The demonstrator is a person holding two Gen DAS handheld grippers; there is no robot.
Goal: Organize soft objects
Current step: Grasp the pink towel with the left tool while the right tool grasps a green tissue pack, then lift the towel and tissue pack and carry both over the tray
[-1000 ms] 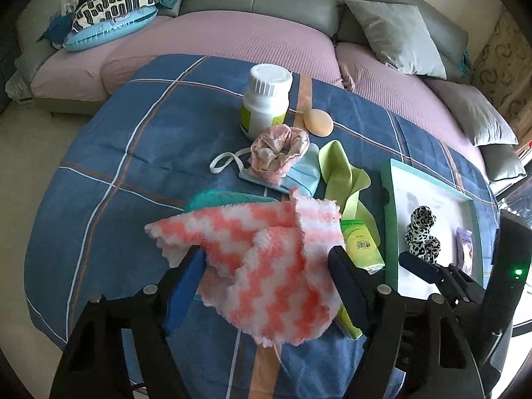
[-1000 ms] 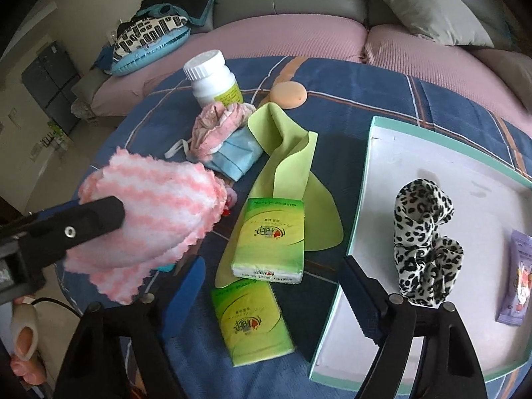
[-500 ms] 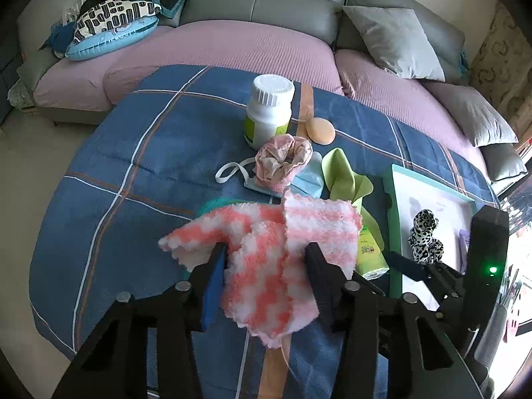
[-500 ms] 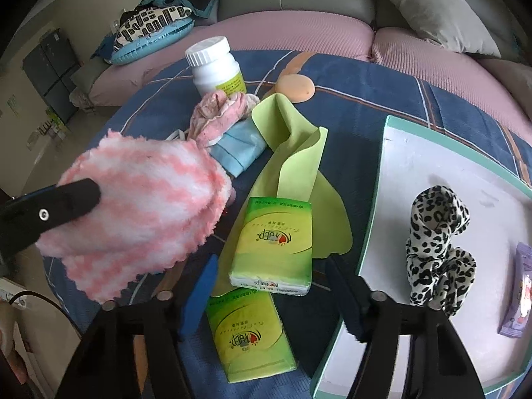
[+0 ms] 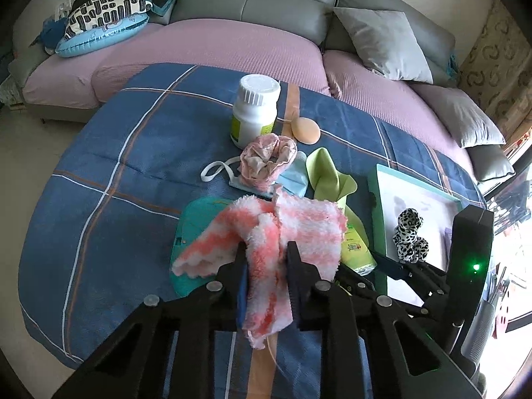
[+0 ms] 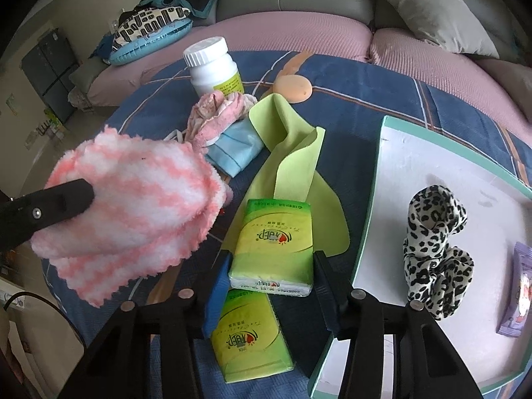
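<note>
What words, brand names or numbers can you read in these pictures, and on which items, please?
Upper tissue pack: logo and small print upside down, too blurred to read.
Lower tissue pack: same logo, unreadable.
Bottle: green label, print too small.
Purple packet: picture only, text illegible.
Nothing else carries text.

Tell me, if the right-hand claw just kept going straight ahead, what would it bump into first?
Most likely the upper green tissue pack: it already sits between the open fingers of the right gripper. Beyond it lies the yellow-green cloth. Depth is hard to judge here.
</note>
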